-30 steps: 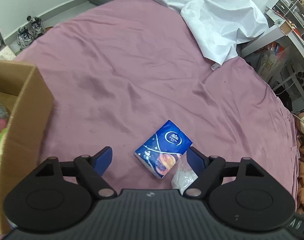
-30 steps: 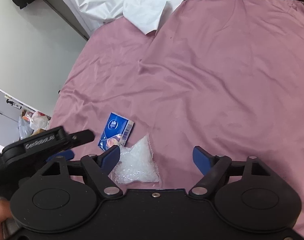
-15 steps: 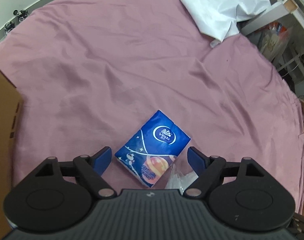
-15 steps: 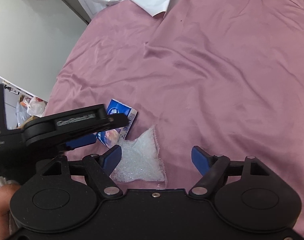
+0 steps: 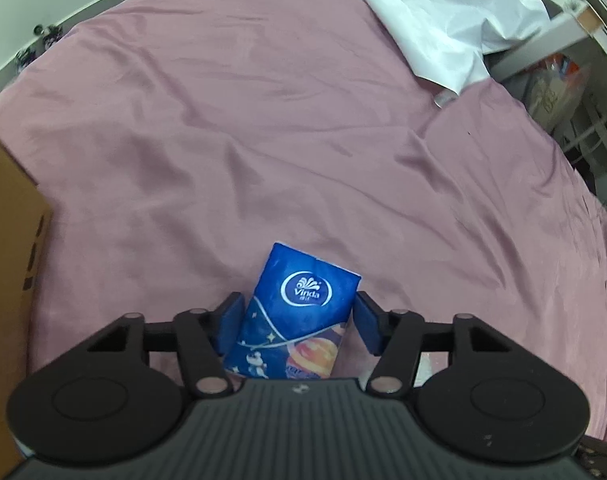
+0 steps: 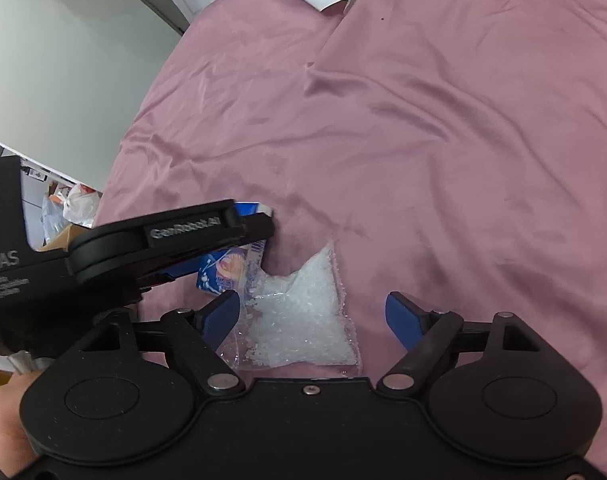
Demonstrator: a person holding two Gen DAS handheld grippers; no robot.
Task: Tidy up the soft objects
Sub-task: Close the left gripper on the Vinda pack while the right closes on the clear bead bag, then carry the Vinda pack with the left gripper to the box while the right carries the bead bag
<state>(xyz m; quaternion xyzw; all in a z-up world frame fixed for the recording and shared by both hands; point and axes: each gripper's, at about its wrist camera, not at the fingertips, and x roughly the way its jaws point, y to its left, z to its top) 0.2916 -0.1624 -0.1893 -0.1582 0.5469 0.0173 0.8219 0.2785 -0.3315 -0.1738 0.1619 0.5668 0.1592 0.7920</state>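
Two soft things lay on the bed: one blue rectangular Vinda tissue pack (image 5: 299, 316) and, touching it, one clear plastic bag of white beads (image 6: 303, 316). The wrinkled mauve bedsheet (image 5: 263, 140) carried one crumpled white sheet (image 5: 439, 20) at its far edge, one brown cardboard box (image 5: 7, 264) stood at the left, and cluttered shelves stood beyond. The left gripper (image 5: 299, 322) had just closed its blue pads onto the pack's long sides, long axis pointing away from the camera, while the right gripper (image 6: 313, 314) hung open astride the bead bag

L gripper (image 5: 299, 322) jaws just closing, angled down; R gripper (image 6: 313, 314) wide apart.
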